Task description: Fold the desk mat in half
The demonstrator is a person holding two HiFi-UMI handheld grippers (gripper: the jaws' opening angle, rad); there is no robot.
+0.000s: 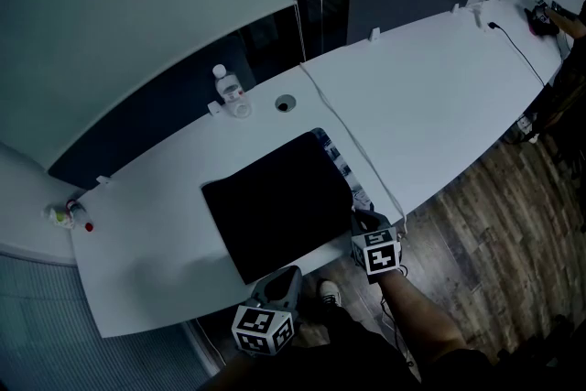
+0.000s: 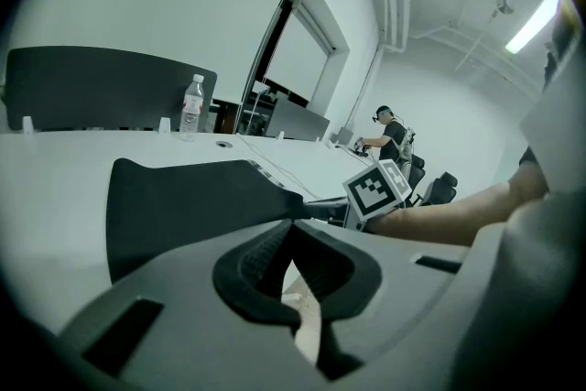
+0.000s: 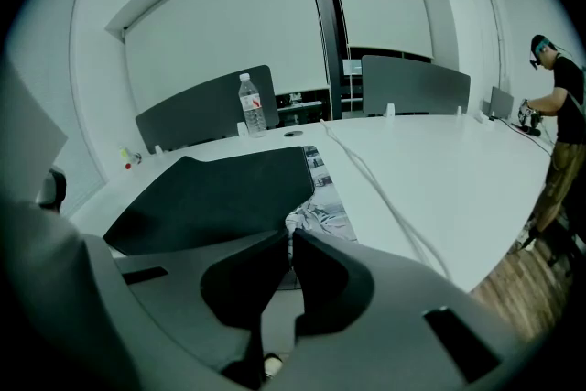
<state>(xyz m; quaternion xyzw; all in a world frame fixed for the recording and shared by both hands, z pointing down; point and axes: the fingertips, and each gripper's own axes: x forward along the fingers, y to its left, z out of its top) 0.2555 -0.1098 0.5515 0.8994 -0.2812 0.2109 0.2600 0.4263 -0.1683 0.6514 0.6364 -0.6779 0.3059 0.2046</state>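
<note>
Where the white table (image 1: pixel 439 96) curves back, we see a capped clear bottle (image 1: pixel 234 92), its red label too small to read. Our left gripper (image 1: pixel 287 274) is pressed shut on the near edge of the desk mat (image 1: pixel 275 201), which lies black side up. Our right gripper (image 1: pixel 363 217) pinches its near right corner.

The long white table (image 1: pixel 439 96) carries the black desk mat (image 1: pixel 275 206) at its near edge. A water bottle (image 1: pixel 233 92) stands on the far side of the mat. A white cable (image 1: pixel 352 140) crosses the table just right of the mat. A black cable (image 1: pixel 517 50) lies at the far right end.
</note>
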